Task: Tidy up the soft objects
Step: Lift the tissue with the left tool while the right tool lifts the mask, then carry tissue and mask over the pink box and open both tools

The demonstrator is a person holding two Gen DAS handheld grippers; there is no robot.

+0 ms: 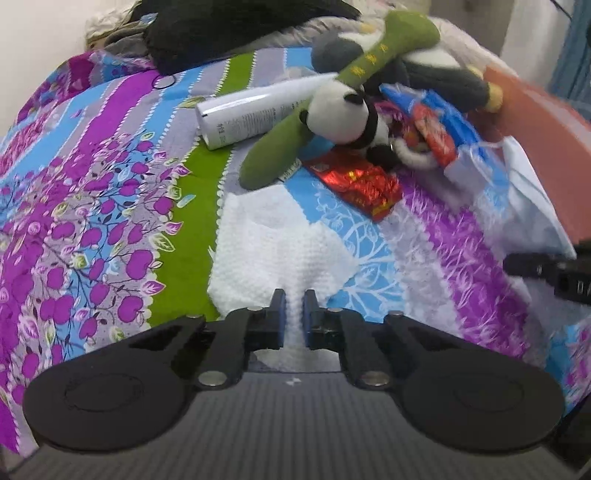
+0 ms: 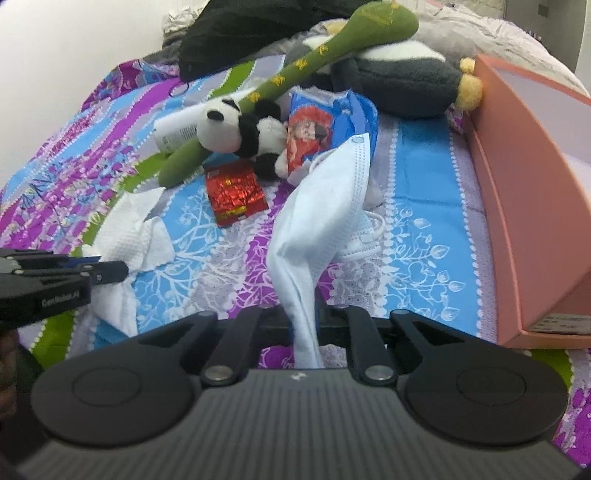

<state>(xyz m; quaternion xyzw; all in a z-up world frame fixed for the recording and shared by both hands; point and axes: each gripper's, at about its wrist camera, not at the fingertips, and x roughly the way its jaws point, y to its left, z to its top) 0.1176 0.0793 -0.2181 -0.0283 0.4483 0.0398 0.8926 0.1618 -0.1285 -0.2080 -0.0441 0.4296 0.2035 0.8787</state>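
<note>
Setting: home bedroom. Evidence: bed covered by a floral striped bedsheet (image 1: 122, 206) in purple, blue and green; plush panda (image 2: 240, 129) and a larger grey plush toy (image 2: 402, 85) on it; dark clothing (image 1: 221, 33) heaped near the white wall (image 1: 40, 33).

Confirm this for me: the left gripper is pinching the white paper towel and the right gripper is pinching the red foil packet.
Not quite. The right gripper is shut on the pale blue face mask, as the right wrist view shows; the red foil packet lies untouched on the bedsheet. The left gripper does pinch the white paper towel.
</note>
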